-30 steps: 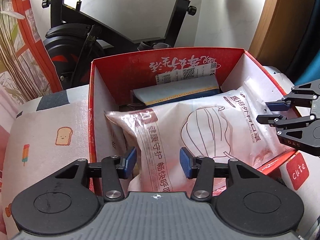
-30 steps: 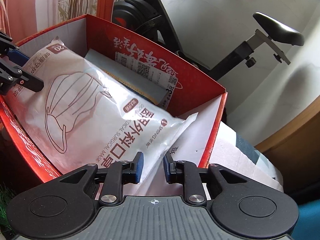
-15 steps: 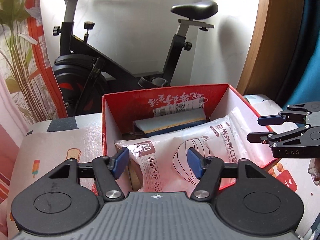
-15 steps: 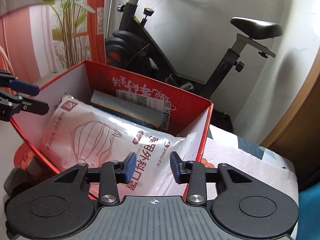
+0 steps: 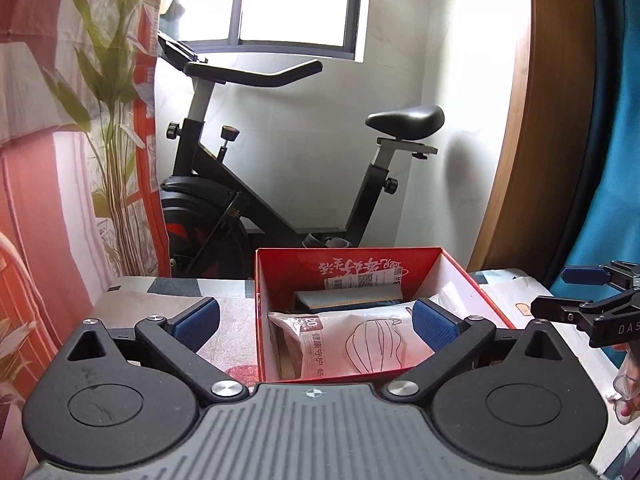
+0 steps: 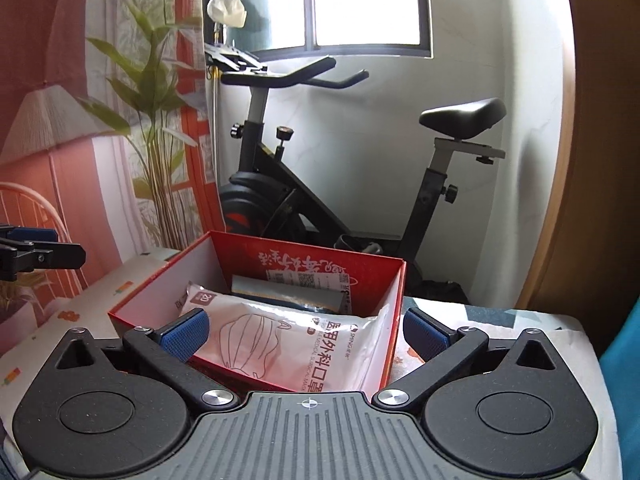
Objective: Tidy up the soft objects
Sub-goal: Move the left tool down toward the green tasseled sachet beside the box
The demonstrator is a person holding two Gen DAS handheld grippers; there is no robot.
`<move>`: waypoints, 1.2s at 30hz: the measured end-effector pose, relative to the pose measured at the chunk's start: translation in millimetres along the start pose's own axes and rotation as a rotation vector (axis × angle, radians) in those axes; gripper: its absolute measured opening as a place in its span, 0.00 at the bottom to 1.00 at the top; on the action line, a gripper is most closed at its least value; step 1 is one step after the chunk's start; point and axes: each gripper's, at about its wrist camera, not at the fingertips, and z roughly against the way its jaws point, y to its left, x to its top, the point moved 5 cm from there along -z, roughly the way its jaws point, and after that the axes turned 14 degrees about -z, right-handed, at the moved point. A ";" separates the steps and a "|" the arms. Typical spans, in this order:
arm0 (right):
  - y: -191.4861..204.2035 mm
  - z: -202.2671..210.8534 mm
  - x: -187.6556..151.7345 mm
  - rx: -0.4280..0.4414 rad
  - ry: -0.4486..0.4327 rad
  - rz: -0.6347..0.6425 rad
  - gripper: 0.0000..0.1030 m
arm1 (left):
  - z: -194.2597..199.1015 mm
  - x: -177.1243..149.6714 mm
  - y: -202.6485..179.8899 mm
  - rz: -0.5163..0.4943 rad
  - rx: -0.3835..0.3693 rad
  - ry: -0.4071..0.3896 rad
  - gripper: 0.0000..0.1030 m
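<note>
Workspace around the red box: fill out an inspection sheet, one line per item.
Surface: a cloth with cartoon prints covers the table.
Job's things: a white plastic surgical-mask pack lies slanted in the open red cardboard box, over a flat blue-grey packet at the far wall.
Clutter: nothing seen.
Grippers: left claw and right claw are wide open; both have just been opening, nothing between their pads, both short of the box.
Cables: nothing seen.
Surroundings: black exercise bike, window, curtain with plant print, wooden door frame.
</note>
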 end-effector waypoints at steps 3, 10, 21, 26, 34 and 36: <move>2.2 24.7 -4.2 -0.003 -0.045 -0.028 1.00 | 22.0 -5.9 -4.5 0.002 0.023 -0.027 1.00; 13.0 75.8 -24.3 -0.030 -0.116 -0.079 1.00 | 67.2 -25.3 -18.1 -0.022 0.093 -0.063 1.00; 24.8 129.2 -63.4 -0.092 -0.180 -0.075 1.00 | 104.9 -59.3 -32.8 -0.005 0.139 -0.050 1.00; 26.7 140.0 -82.4 -0.093 -0.178 -0.091 1.00 | 104.9 -76.8 -42.4 -0.016 0.123 -0.032 1.00; 35.8 135.8 -121.3 -0.097 -0.159 -0.081 1.00 | 97.1 -109.1 -41.2 0.039 0.137 0.022 1.00; 38.3 131.4 -128.8 -0.099 -0.153 -0.077 1.00 | 92.9 -114.9 -39.9 0.054 0.134 0.048 1.00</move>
